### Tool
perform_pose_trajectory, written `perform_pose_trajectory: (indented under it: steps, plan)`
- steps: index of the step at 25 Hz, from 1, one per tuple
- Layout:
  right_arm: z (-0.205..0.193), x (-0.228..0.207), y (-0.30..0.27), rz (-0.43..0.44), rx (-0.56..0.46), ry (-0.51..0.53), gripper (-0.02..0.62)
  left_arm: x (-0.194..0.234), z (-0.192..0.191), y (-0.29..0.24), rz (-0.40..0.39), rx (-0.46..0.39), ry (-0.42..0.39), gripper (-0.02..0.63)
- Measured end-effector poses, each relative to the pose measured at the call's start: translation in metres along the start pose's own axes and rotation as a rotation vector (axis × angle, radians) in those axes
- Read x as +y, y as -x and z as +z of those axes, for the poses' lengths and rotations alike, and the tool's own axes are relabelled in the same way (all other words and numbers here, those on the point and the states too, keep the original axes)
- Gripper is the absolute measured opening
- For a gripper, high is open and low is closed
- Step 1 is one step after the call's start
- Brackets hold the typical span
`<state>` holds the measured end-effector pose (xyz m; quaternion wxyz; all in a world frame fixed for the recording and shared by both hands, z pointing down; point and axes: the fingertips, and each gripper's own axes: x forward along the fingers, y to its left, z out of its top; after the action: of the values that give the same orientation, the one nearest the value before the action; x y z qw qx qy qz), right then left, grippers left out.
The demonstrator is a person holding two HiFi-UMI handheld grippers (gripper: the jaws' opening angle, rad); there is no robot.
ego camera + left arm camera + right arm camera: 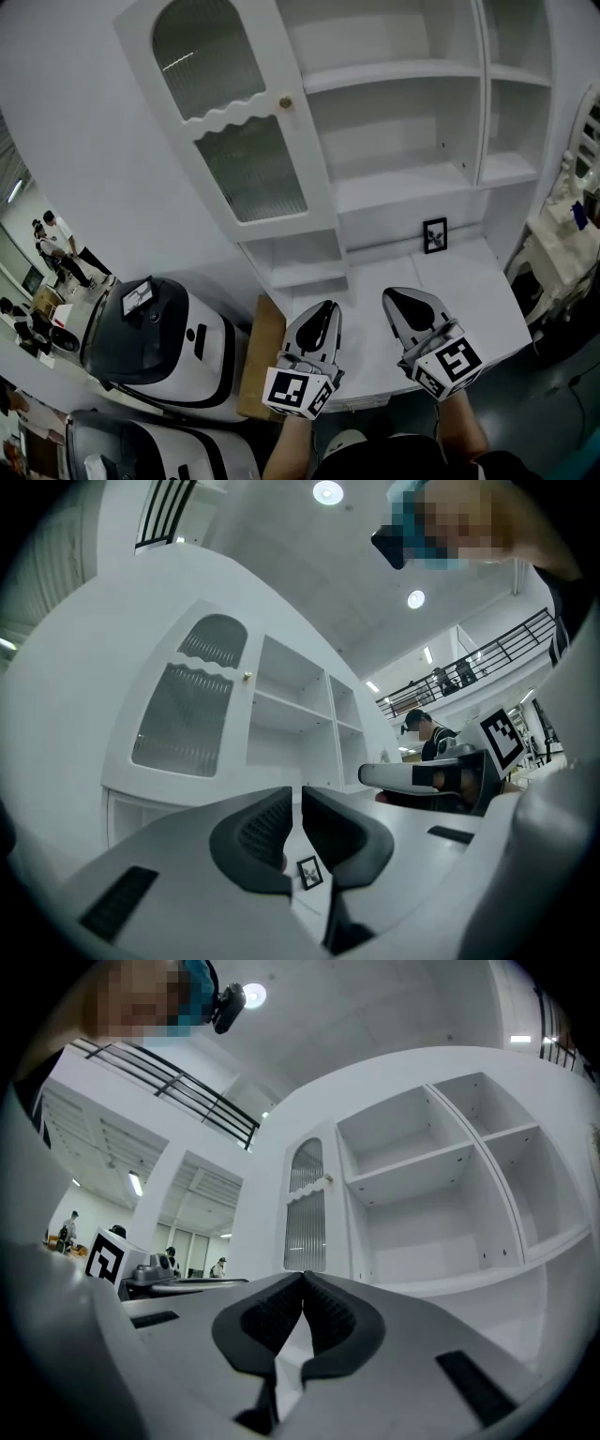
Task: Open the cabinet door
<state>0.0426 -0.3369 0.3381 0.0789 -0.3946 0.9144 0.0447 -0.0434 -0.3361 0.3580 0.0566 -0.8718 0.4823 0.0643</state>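
white counter point(469, 281) below both tongs | cabinet door point(239, 141) stands open, up & left of tongs, well apart | L gripper point(330, 306) jaws ~together, empty | R gripper point(389, 295) jaws together, empty

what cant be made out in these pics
- Behind the cabinet door: head view, its ribbed glass blurs everything.
- Top of the cabinet: head view, cut off by the upper edge.
- Marker card: pattern too small to read in head view.
- Part of the counter front edge: head view, hidden under the left gripper and right gripper.
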Motion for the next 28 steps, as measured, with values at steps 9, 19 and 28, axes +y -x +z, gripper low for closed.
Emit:
perform_pose_trajectory:
  steps: [9,19,28]
  plan:
    - [0.007,-0.021,-0.018,0.054,-0.004,0.008,0.017,0.018,0.027,-0.041,0.049,-0.039,-0.081,0.031]
    - [0.02,-0.022,-0.037,0.063,-0.032,0.034,0.017,0.045,0.07,-0.064,0.062,-0.113,-0.174,0.088]
    - [0.039,-0.026,-0.057,0.045,-0.049,0.067,0.017,0.075,0.119,-0.092,0.071,-0.202,-0.207,0.101]
